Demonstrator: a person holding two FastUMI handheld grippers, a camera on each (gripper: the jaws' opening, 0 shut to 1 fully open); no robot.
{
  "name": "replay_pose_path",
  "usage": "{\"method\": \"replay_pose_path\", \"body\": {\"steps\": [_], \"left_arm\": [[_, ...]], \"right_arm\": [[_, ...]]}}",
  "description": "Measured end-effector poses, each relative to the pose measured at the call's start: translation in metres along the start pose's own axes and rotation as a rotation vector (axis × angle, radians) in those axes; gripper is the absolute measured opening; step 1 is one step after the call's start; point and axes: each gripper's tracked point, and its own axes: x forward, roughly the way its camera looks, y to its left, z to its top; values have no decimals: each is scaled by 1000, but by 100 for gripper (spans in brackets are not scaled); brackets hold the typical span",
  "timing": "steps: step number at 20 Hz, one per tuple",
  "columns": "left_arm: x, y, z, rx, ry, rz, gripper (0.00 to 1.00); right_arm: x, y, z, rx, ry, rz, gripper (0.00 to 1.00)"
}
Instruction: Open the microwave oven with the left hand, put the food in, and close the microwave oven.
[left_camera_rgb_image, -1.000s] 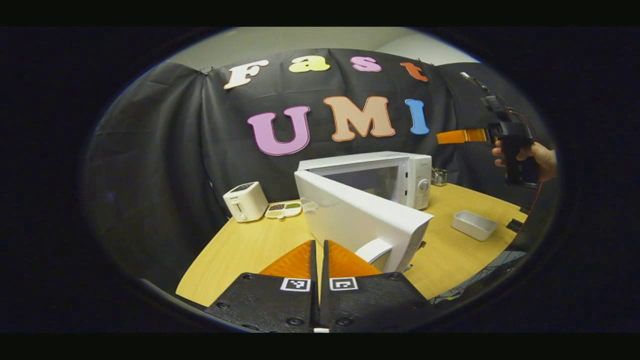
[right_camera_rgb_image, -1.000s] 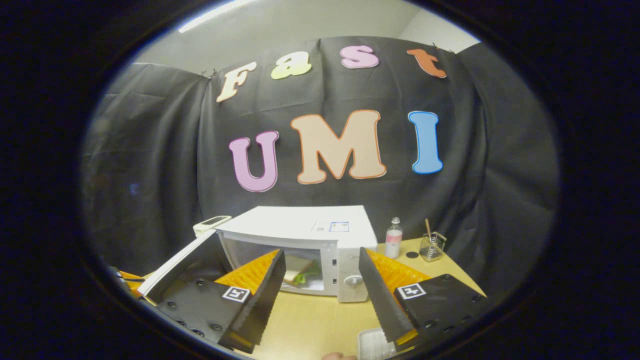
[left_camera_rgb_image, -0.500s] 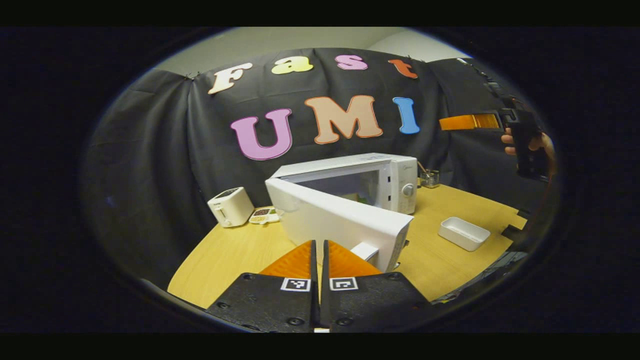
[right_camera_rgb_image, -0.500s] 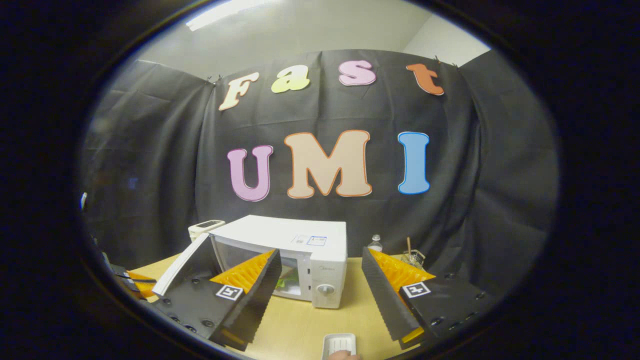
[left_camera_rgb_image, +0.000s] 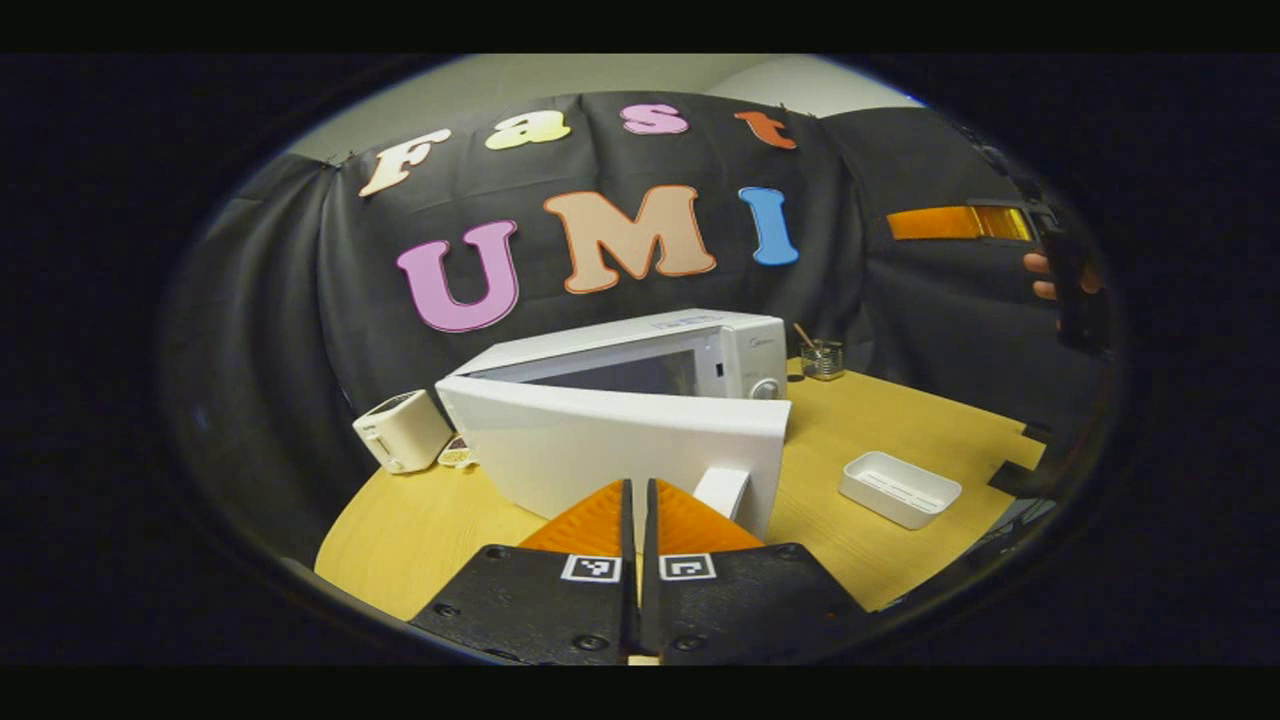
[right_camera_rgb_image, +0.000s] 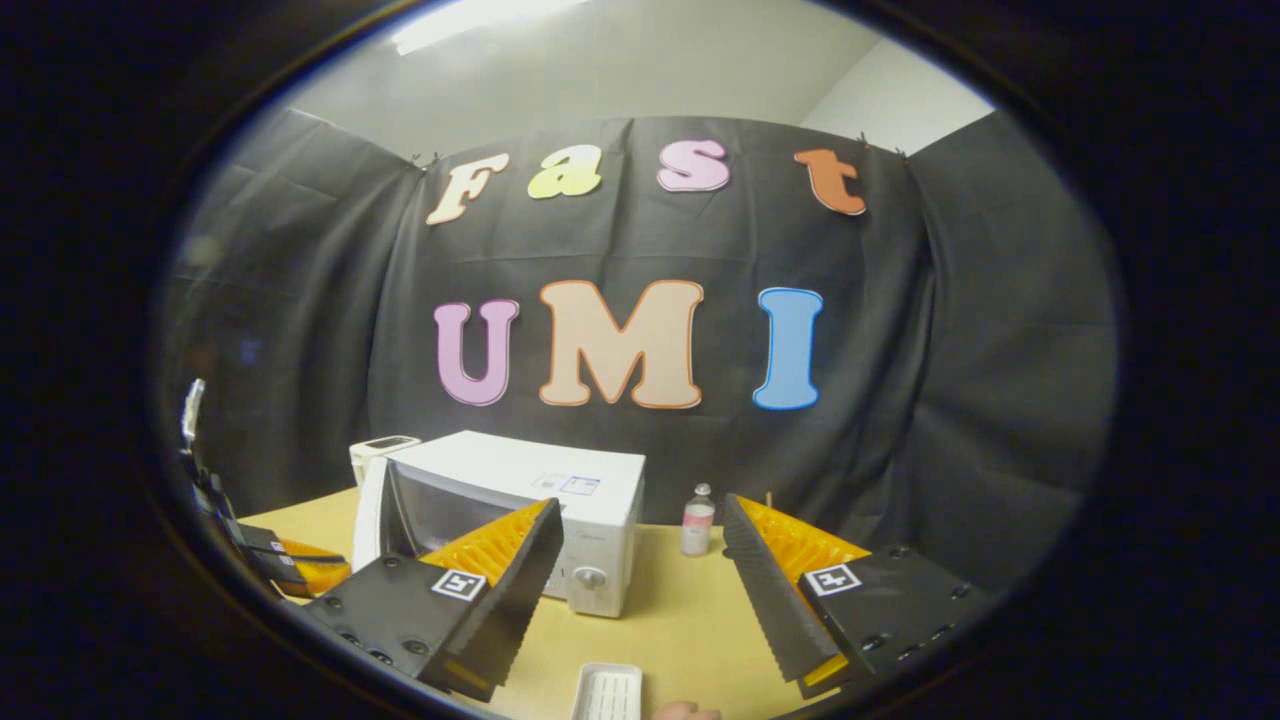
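Left gripper (left_camera_rgb_image: 634, 500) low over the near edge of the wooden table (left_camera_rgb_image: 900, 440), fingers pressed together with nothing between them, tips just short of the microwave door (left_camera_rgb_image: 620, 455) near its handle (left_camera_rgb_image: 722, 490). Microwave (left_camera_rgb_image: 690, 350) standing mid-table, door partly ajar, swung to a narrow angle with the front. Food hidden behind the door in the left gripper view; cannot tell its place inside. To the left, a toaster (left_camera_rgb_image: 402, 430) with a small dish (left_camera_rgb_image: 456, 456) beside it. To the right, an empty white tray (left_camera_rgb_image: 900, 488) lying well apart from the microwave. At the back, a glass cup (left_camera_rgb_image: 822, 358) with a stick in it.

Right gripper (right_camera_rgb_image: 640, 590) raised above the table (right_camera_rgb_image: 680, 620), fingers spread wide and holding nothing; also visible far right in the left gripper view, gripped by a hand (left_camera_rgb_image: 1050, 280). In the right gripper view, microwave (right_camera_rgb_image: 530, 500) partly behind the near finger, a bottle (right_camera_rgb_image: 697, 522) just right of it, tray (right_camera_rgb_image: 606, 692) at the bottom edge.
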Motion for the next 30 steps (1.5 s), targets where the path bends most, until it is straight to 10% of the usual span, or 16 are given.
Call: {"method": "replay_pose_path", "body": {"steps": [30], "left_arm": [[180,-32,66,-127,8,-47,0]], "right_arm": [[-25,-46,-11,34,1,-77,95]]}}
